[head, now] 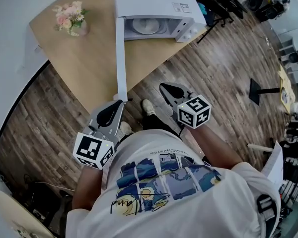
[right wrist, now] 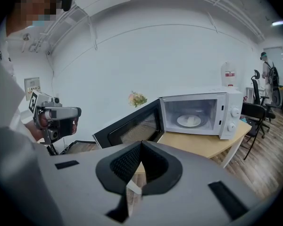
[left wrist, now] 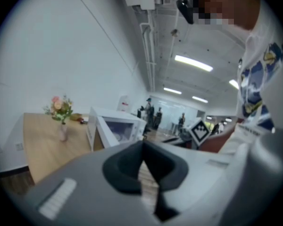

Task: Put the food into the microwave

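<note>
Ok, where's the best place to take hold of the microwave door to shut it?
Grip the door at its free edge, the end nearest you, coming from its left outer face. It stands wide open, hinged at the microwave, so that end swings easiest.

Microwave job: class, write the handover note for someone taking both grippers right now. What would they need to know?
Left gripper: fingers shut, empty, held just short of the table.
Right gripper: fingers shut, empty, level with the left one.
Microwave stands on the table, its door swung wide open. A white dish sits inside; whether food is on it is too small to tell.
Done: door open, dish in.
Left: probably closing the door; the left gripper is nearest its free edge.
</note>
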A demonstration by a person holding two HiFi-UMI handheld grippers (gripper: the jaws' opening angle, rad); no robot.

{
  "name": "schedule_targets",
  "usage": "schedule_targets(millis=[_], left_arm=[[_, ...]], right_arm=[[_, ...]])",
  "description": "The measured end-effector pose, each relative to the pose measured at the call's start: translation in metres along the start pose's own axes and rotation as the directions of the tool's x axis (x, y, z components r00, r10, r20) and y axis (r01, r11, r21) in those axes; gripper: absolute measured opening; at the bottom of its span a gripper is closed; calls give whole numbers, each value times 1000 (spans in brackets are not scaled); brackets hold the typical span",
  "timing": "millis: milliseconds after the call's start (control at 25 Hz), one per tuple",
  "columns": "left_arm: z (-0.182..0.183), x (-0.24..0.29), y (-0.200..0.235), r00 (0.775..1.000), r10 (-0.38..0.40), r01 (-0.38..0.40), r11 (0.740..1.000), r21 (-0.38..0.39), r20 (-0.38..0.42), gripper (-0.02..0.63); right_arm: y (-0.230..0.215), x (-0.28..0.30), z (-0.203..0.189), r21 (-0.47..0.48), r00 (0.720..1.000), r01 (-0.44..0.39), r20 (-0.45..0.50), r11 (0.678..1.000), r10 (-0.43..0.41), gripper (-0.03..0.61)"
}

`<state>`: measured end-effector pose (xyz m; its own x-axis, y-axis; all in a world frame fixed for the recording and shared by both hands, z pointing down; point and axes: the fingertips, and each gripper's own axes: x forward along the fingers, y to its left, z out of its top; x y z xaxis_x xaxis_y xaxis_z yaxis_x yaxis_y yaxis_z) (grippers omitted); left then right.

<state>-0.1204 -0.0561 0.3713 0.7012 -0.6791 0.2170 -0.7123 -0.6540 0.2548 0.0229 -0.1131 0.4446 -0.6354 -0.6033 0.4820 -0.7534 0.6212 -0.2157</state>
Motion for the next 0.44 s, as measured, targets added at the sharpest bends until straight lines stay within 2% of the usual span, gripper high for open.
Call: schedule_targets(millis=[200, 440], left_arm=[[4, 7, -14, 999, -38, 38, 999, 12, 19, 9], [0, 10, -36, 1000, -16, 16, 1000, -2, 19, 9]], right_arm=[[1, -12, -2, -15, 1000, -5, -10, 1000, 5, 6], [3, -24, -12, -45, 998, -55, -23, 997, 54, 6]])
